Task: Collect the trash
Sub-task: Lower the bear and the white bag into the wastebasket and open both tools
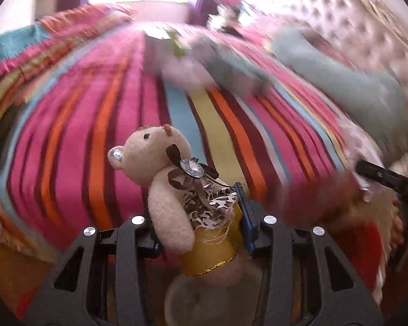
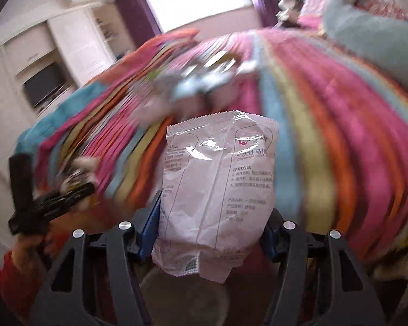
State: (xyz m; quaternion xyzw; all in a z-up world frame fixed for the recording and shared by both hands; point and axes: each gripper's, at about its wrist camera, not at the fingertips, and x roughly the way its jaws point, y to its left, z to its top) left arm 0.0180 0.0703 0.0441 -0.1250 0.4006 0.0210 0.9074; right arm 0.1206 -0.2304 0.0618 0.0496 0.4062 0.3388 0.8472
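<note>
Left wrist view: the left gripper (image 1: 201, 231) clamps a small teddy bear (image 1: 174, 187) by its gold skirt, carried above the striped bedspread (image 1: 95, 125).

Right wrist view: the right gripper (image 2: 209, 233) pinches a plastic wrapper (image 2: 217, 190) upright between its jaws, apparently bound for disposal; more litter (image 2: 195, 81) lies ahead.

On the pale plastic packet (image 2: 217, 190): Chinese characters "一次性马" beside a red round logo, "Disposable toilet" beneath, cut off at the edge; heading "使用方法" above numbered lines 1, 2, 3. Smaller print too blurred to read.
</note>
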